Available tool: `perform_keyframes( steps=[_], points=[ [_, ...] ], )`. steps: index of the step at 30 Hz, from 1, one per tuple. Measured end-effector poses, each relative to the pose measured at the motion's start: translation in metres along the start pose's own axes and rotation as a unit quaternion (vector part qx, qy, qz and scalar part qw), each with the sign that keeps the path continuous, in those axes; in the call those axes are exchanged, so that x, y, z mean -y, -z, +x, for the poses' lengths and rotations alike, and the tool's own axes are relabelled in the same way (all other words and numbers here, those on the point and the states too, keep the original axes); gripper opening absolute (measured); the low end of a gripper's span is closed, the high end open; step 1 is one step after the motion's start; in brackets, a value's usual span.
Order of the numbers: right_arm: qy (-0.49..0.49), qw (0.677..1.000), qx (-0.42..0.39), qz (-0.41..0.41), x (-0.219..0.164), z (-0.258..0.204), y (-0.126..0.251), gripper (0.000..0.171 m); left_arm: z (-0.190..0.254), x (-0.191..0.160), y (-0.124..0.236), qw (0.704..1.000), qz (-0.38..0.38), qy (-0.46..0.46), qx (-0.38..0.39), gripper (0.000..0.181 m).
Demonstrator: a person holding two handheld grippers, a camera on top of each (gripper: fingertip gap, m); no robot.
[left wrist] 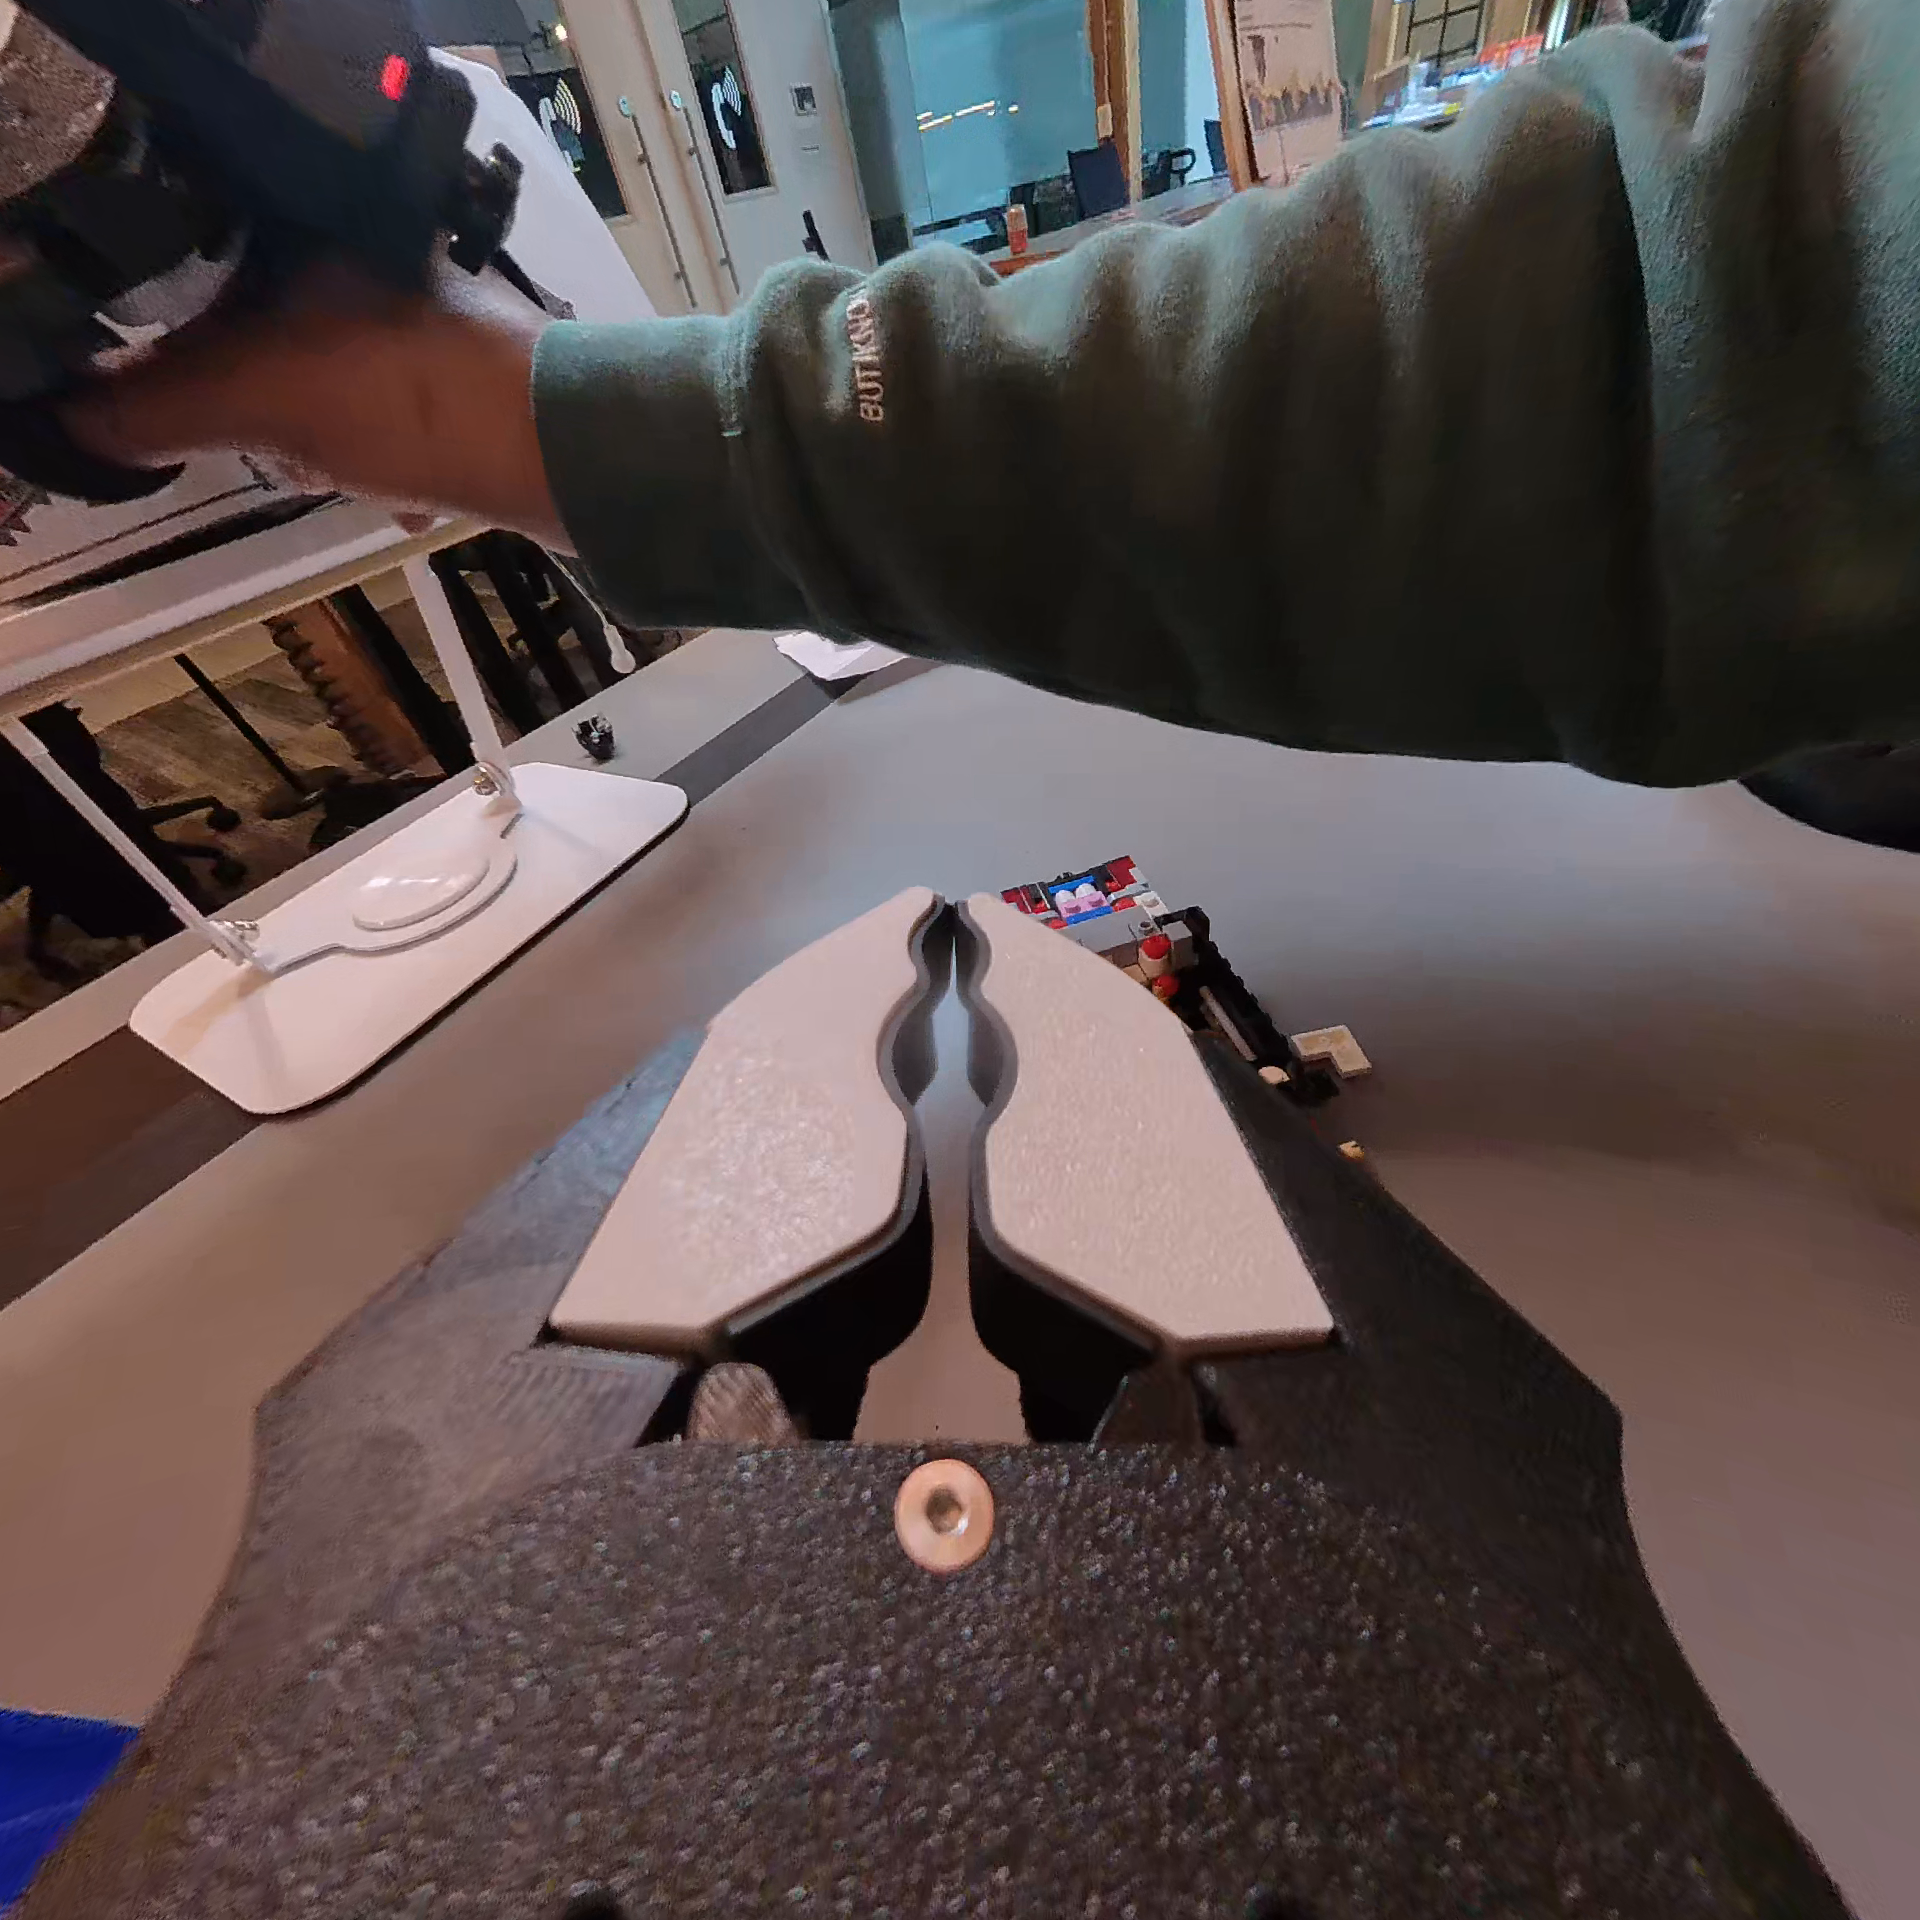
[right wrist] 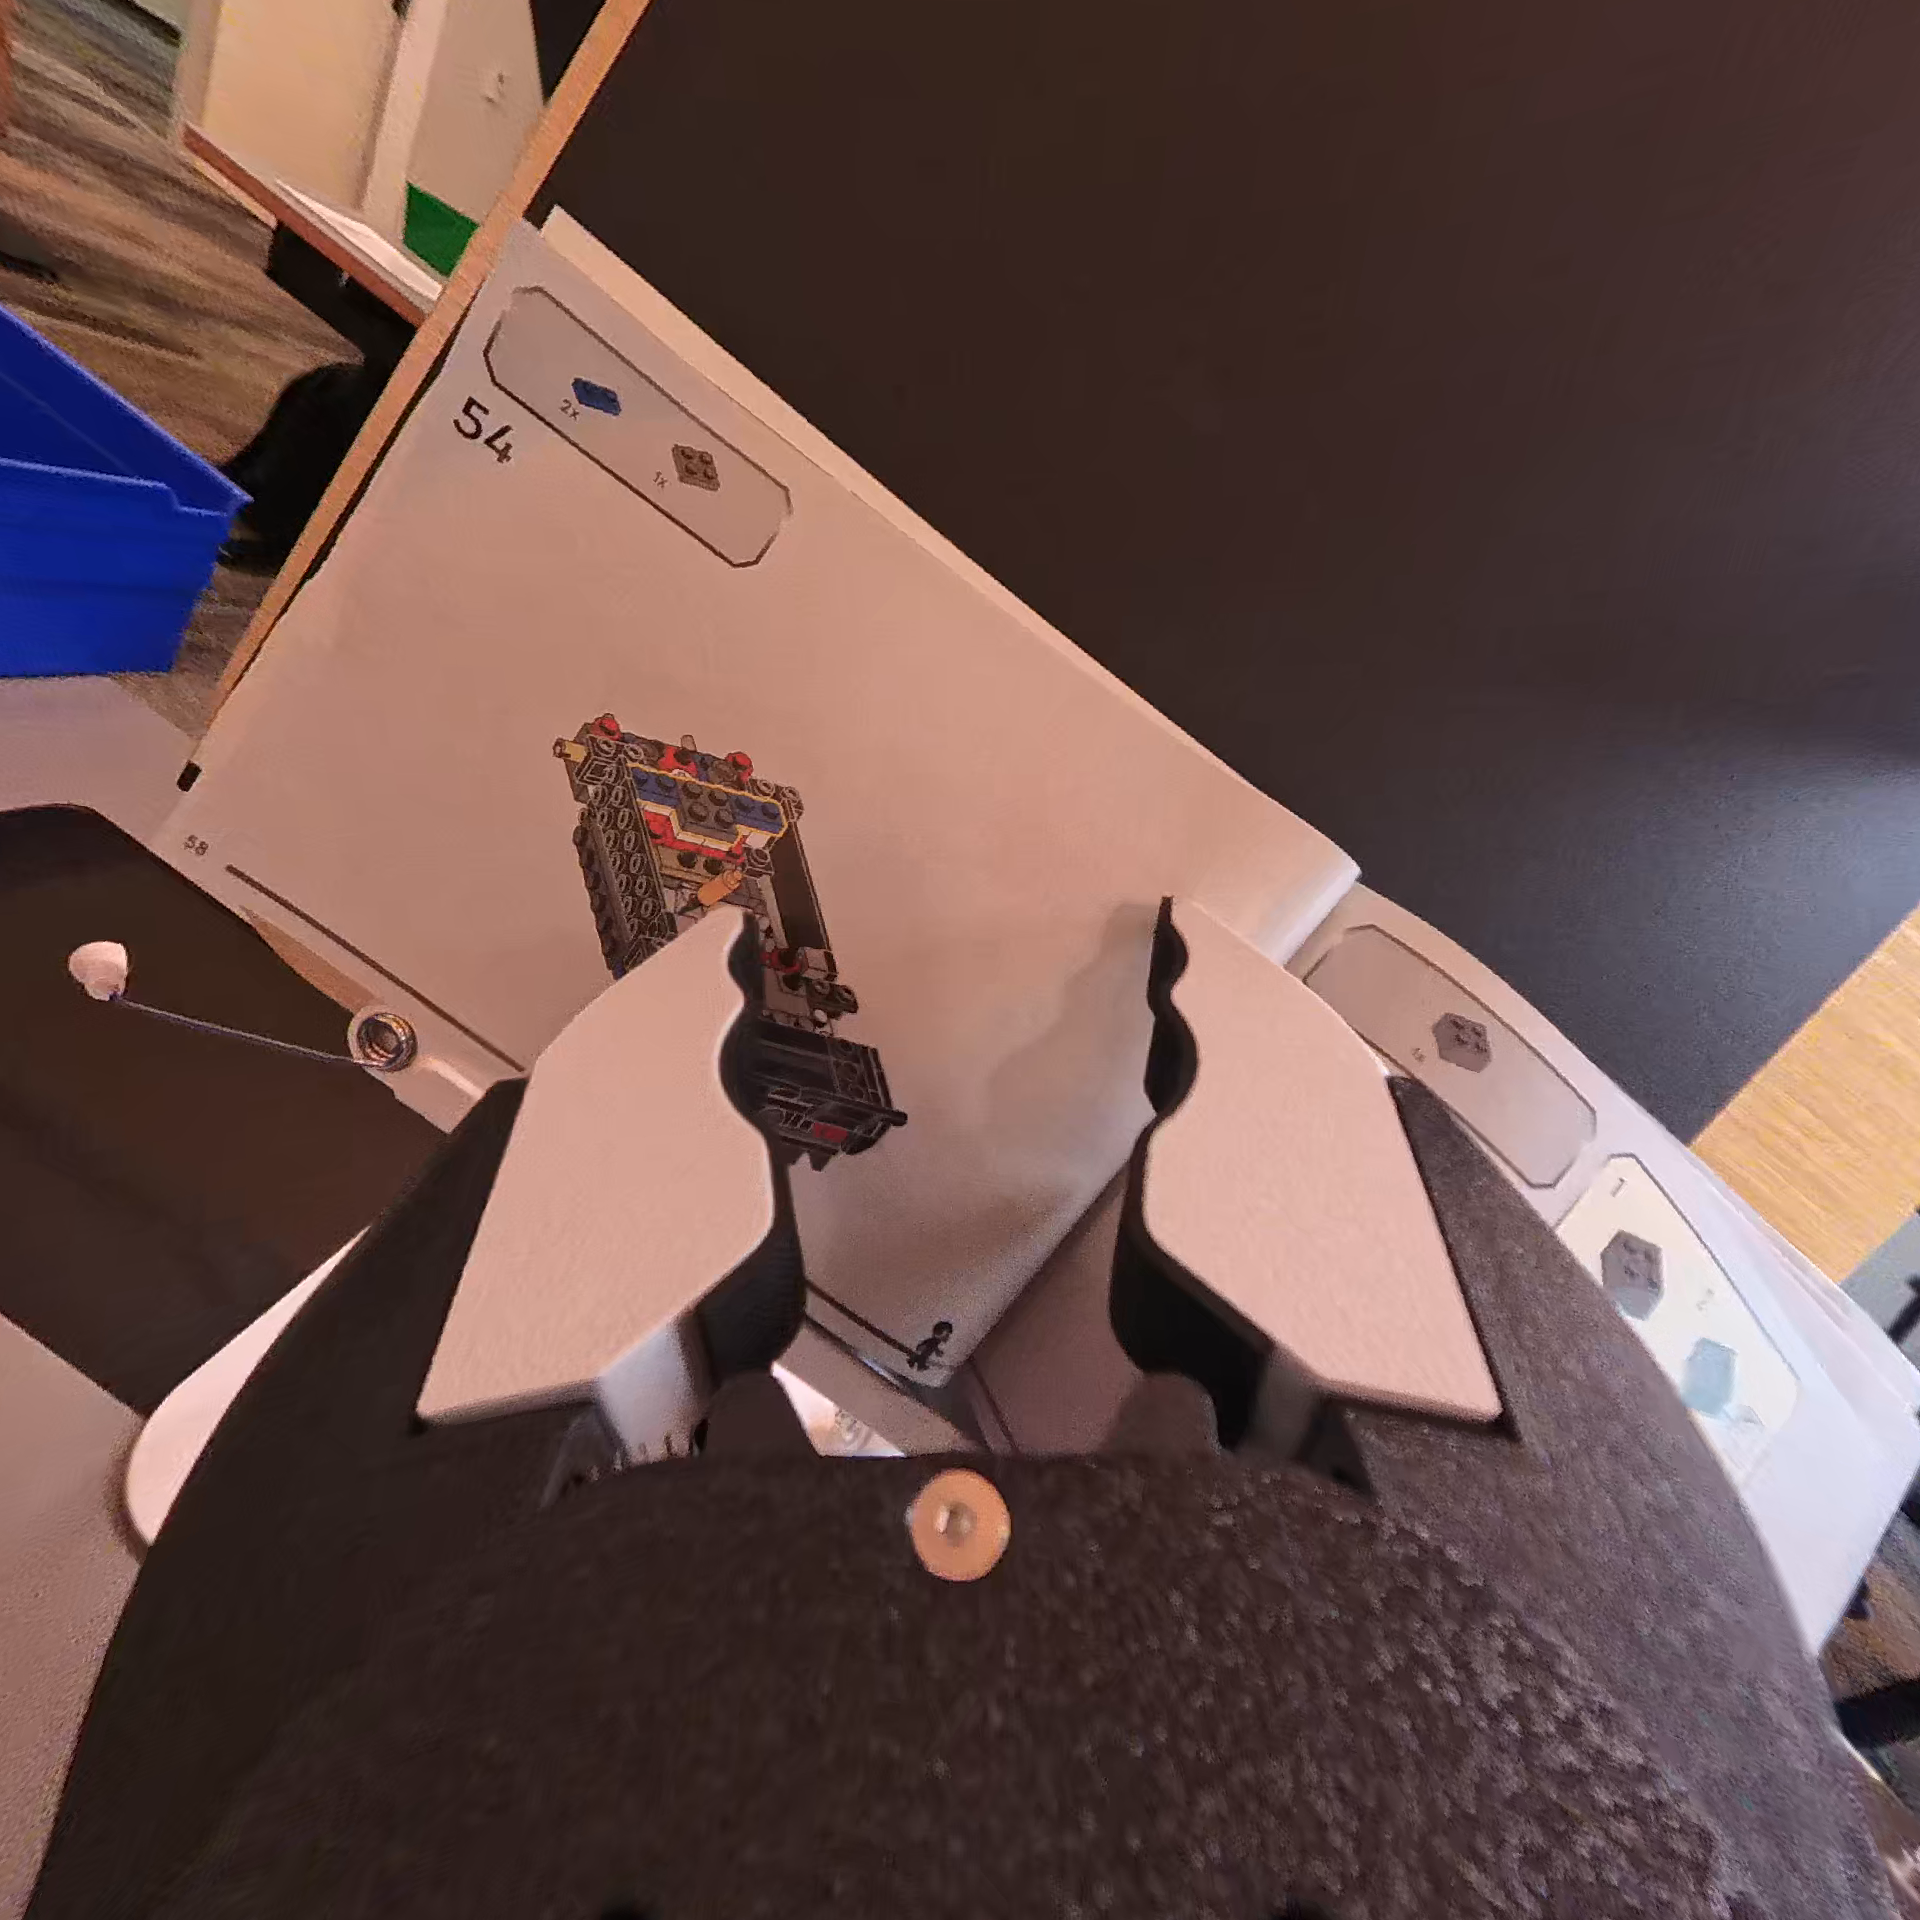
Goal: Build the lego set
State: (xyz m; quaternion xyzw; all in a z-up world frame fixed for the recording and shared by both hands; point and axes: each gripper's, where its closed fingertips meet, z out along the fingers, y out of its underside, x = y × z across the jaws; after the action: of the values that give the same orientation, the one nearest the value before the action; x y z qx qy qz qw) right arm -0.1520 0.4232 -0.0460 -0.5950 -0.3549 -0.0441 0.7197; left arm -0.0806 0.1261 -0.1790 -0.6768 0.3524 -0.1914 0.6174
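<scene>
Right gripper point(right wrist: 951, 935), jaws apart and empty, is up at the instruction booklet point(right wrist: 623, 665), probably turning a page. Left gripper point(left wrist: 954, 914) hovers, jaws together, empty. The lego build point(left wrist: 1164, 956) sits mid-table; next comes fetching bricks.

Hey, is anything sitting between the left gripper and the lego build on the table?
Nothing visible. The left gripper, jaws shut and empty, sits just short of the lego build on the grey table. The green sleeve crosses above, not between them.

Lego build point(left wrist: 1143, 935) on table point(left wrist: 1455, 987), right of stand point(left wrist: 416, 935)
</scene>
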Motion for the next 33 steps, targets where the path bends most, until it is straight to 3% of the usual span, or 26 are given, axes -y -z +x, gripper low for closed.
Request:
perform_keyframes(
  steps=[8,12,14,16,20,23,26,33],
  points=[
    [0.033,0.999,-0.002,0.01,-0.003,0.012,0.002,0.047,0.001,-0.008,-0.004,1.0,-0.014,0.005,-0.004,0.0],
    [0.044,0.999,-0.004,0.016,-0.005,0.021,0.002,0.023,-0.001,-0.012,-0.005,1.0,-0.019,0.002,0.003,0.0],
    [0.042,0.999,0.008,0.014,-0.004,0.021,0.004,0.022,-0.008,-0.012,-0.004,1.0,-0.022,0.004,0.017,0.0],
    [0.038,0.999,0.019,0.008,0.0,0.017,0.007,0.038,-0.013,-0.011,-0.002,0.999,-0.018,0.009,0.026,0.0],
    [0.045,0.998,0.028,-0.024,0.001,-0.001,0.003,0.087,-0.016,-0.012,-0.002,0.999,-0.018,0.022,0.027,0.0],
    [0.09,0.995,-0.003,-0.045,-0.007,-0.004,-0.007,0.094,-0.013,-0.015,-0.003,0.999,-0.023,0.017,0.024,0.0],
    [0.115,0.992,-0.015,-0.049,-0.01,-0.004,-0.012,0.088,-0.012,-0.014,-0.003,0.999,-0.023,0.008,0.024,0.0],
    [0.134,0.99,-0.022,-0.031,-0.011,0.009,-0.005,0.032,-0.013,-0.013,-0.002,0.999,-0.022,0.019,0.02,0.0]
  ],
)
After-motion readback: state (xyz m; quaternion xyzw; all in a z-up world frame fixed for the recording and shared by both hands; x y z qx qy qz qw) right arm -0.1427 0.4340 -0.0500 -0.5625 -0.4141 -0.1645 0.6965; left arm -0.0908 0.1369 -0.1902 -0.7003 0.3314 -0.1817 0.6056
